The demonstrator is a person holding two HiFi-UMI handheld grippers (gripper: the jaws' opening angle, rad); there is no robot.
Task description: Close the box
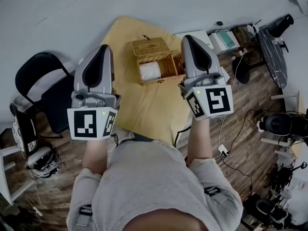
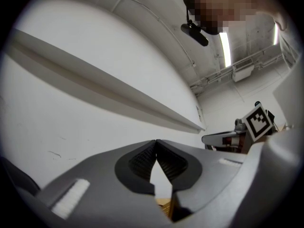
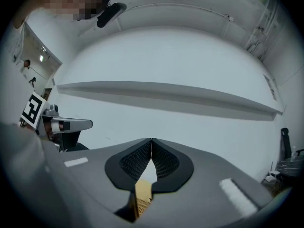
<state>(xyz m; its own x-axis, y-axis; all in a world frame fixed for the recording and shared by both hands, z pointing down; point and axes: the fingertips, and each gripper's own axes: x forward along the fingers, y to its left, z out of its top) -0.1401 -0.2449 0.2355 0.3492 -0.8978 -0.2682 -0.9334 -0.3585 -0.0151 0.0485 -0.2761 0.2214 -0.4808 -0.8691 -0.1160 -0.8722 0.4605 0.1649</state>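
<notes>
Gripper views: left gripper [image 2: 156, 142] and right gripper [image 3: 151, 140] both pinched tight, empty, wall [image 2: 57, 127] beyond. Head view only: they flank the box [image 1: 155, 61], lid up, white cloth [image 1: 149, 71] inside, on the yellow table [image 1: 144, 105].

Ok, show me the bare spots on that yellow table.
Bare yellow cloth lies between the wicker box and the cloth's near edge, plus a strip left of the box. Crowded: beyond the box's right side, with white devices.

Wicker box [image 1: 155, 60] open (white lining [image 1: 149, 71] inside), lid [image 1: 150, 47] back, on yellow tabletop [image 1: 144, 110].
</notes>
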